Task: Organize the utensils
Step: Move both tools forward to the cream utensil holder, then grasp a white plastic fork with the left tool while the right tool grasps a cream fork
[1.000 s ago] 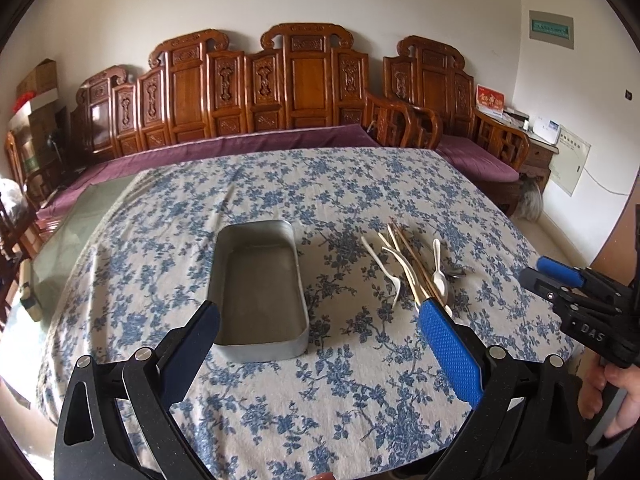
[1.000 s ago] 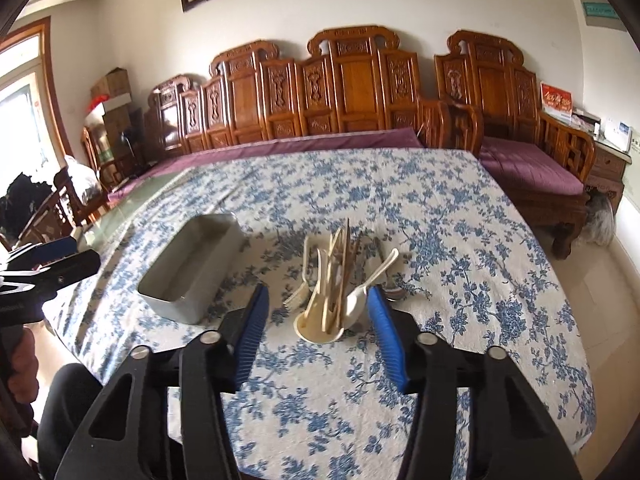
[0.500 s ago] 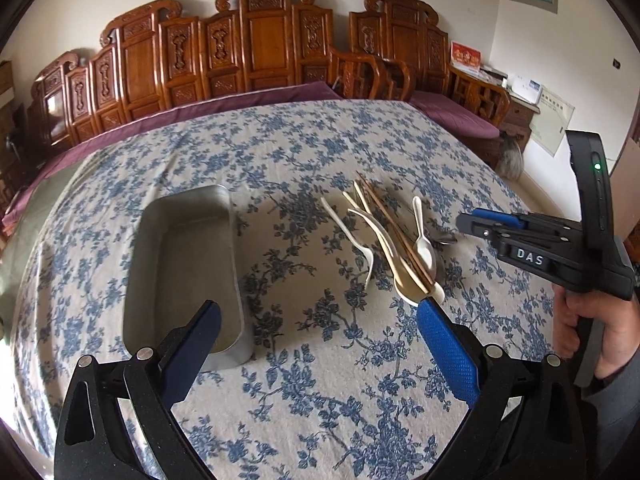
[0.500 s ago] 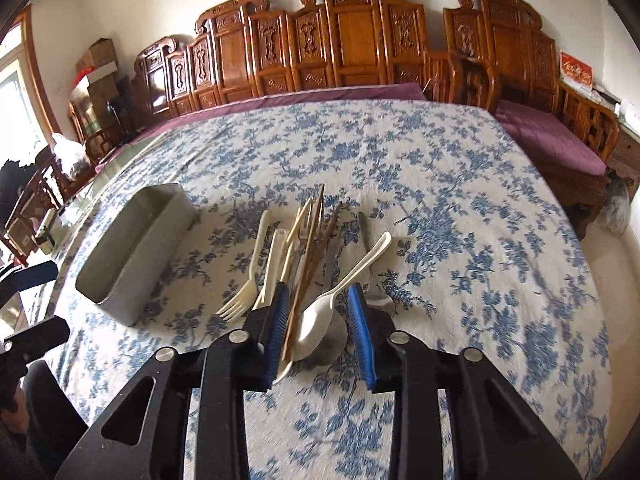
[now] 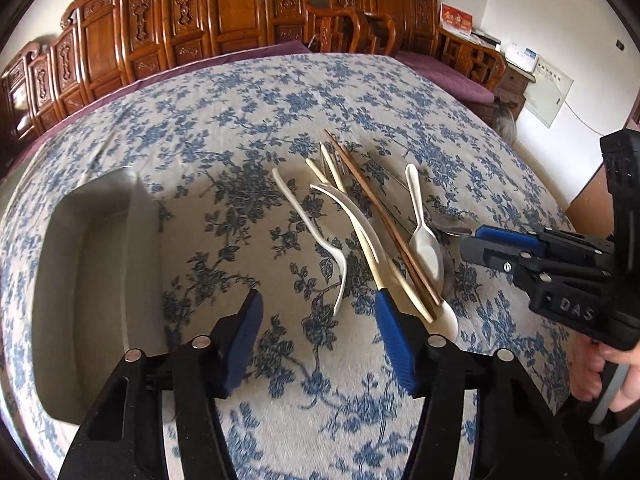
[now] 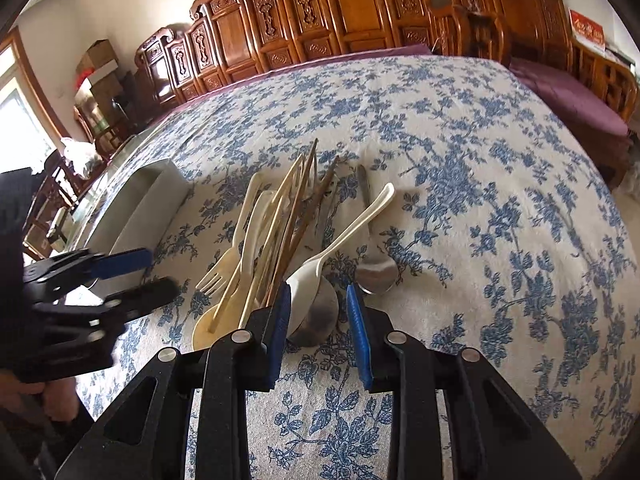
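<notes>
The tabletop (image 5: 248, 112) is covered by a cream cloth printed with blue flowers. A rectangular metal tray (image 5: 92, 280) with rounded corners lies on the cloth at the left. To its right lies a loose pile of utensils: a cream fork (image 6: 232, 248), cream spoons (image 5: 420, 228), brown chopsticks (image 5: 376, 208), pale chopsticks (image 6: 276, 224) and two metal spoons (image 6: 374, 272). The fork lies nearest the tray, apart from it.
</notes>
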`<control>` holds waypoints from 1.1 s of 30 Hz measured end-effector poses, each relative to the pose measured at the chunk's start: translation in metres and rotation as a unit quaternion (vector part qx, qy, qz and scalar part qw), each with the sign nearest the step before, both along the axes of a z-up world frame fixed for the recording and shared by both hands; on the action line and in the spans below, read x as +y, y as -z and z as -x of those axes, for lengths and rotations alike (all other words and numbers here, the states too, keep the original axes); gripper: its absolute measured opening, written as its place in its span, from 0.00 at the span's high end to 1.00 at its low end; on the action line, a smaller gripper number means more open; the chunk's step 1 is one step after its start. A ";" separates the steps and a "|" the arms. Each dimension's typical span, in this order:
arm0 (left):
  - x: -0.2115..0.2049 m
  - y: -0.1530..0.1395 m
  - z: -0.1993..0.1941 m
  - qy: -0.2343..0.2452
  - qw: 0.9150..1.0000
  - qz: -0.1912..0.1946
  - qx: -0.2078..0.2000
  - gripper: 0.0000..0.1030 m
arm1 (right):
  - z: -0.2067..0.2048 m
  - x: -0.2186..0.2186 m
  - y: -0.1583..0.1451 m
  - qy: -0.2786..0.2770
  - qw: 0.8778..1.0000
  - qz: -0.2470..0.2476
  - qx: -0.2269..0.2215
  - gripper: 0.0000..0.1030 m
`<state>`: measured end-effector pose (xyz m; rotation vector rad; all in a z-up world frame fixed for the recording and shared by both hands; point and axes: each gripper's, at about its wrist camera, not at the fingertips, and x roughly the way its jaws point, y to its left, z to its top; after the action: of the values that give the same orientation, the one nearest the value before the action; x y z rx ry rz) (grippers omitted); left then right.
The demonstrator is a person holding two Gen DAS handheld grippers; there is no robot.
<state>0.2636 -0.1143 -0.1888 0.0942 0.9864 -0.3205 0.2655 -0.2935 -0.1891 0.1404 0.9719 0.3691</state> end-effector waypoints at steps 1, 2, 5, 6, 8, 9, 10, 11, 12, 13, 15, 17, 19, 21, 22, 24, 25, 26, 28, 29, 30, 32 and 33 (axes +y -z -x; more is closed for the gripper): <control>-0.002 0.004 -0.003 0.003 1.000 0.001 0.003 0.55 | 0.000 0.001 0.001 -0.002 1.000 -0.001 0.003 0.70; -0.003 0.009 -0.008 0.005 1.000 0.001 0.008 0.58 | 0.000 0.002 0.002 -0.006 1.000 -0.001 0.005 0.70; -0.006 0.020 -0.015 0.006 1.000 0.001 0.018 0.69 | 0.000 0.004 0.004 -0.011 1.000 -0.010 0.009 0.70; -0.007 0.023 -0.018 0.005 1.000 0.000 0.021 0.73 | -0.001 0.005 0.005 -0.013 1.000 -0.011 0.012 0.70; -0.006 0.026 -0.020 0.006 1.000 0.004 0.024 0.76 | -0.002 0.007 0.006 -0.014 1.000 -0.016 0.015 0.70; -0.005 0.027 -0.021 0.008 1.000 0.007 0.026 0.76 | -0.002 0.008 0.006 -0.016 1.000 -0.019 0.017 0.70; -0.005 0.029 -0.022 0.010 0.999 0.010 0.029 0.79 | -0.002 0.009 0.006 -0.018 0.999 -0.020 0.017 0.70; -0.005 0.031 -0.024 0.012 0.999 0.014 0.035 0.82 | -0.002 0.010 0.006 -0.020 0.999 -0.019 0.018 0.70; -0.003 0.033 -0.026 0.013 0.999 0.016 0.039 0.93 | -0.003 0.012 0.005 -0.021 0.999 -0.018 0.017 0.70; -0.002 0.033 -0.027 0.014 0.999 0.019 0.041 0.97 | -0.003 0.012 0.006 -0.022 0.999 -0.017 0.018 0.70; 0.000 0.031 -0.024 0.012 0.999 0.014 0.034 0.99 | -0.004 0.014 0.007 -0.024 0.999 -0.016 0.021 0.70; 0.004 0.027 -0.020 0.016 0.999 0.016 0.030 0.99 | -0.005 0.015 0.008 -0.024 0.999 -0.015 0.023 0.70; 0.006 0.021 -0.015 0.023 0.999 0.016 0.023 0.99 | -0.007 0.017 0.010 -0.023 0.999 -0.014 0.026 0.70; 0.007 0.014 -0.008 0.034 0.999 0.011 0.014 0.99 | -0.010 0.019 0.012 -0.022 0.999 -0.014 0.030 0.70; 0.007 0.009 -0.004 0.041 0.999 0.009 0.007 0.99 | -0.011 0.020 0.013 -0.021 0.999 -0.014 0.033 0.70; 0.009 0.001 0.005 0.051 0.999 0.010 -0.003 0.99 | -0.014 0.021 0.013 -0.019 0.999 -0.013 0.031 0.70; 0.009 -0.002 0.007 0.054 0.998 0.013 -0.005 0.99 | -0.014 0.022 0.013 -0.018 0.999 -0.015 0.032 0.70; 0.010 -0.006 0.011 0.057 0.998 0.016 -0.007 0.99 | -0.015 0.022 0.013 -0.016 0.999 -0.017 0.032 0.70; 0.011 -0.010 0.015 0.062 0.998 0.020 -0.010 0.99 | -0.015 0.022 0.013 -0.013 0.999 -0.015 0.031 0.73; 0.012 -0.012 0.018 0.065 0.998 0.022 -0.013 0.99 | -0.015 0.022 0.013 -0.012 0.999 -0.012 0.029 0.75; 0.013 -0.013 0.021 0.066 0.997 0.022 -0.015 0.99 | -0.015 0.023 0.012 -0.013 1.000 -0.011 0.026 0.76; 0.015 -0.013 0.024 0.066 0.997 0.022 -0.021 0.99 | -0.014 0.024 0.010 -0.017 1.000 -0.016 0.020 0.78; 0.016 -0.014 0.025 0.066 0.997 0.023 -0.023 0.99 | -0.014 0.025 0.007 -0.018 1.000 -0.019 0.014 0.79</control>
<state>0.2382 -0.0987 -0.1751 0.1238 0.9291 -0.4594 0.2792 -0.2682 -0.1965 0.1630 0.9969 0.4206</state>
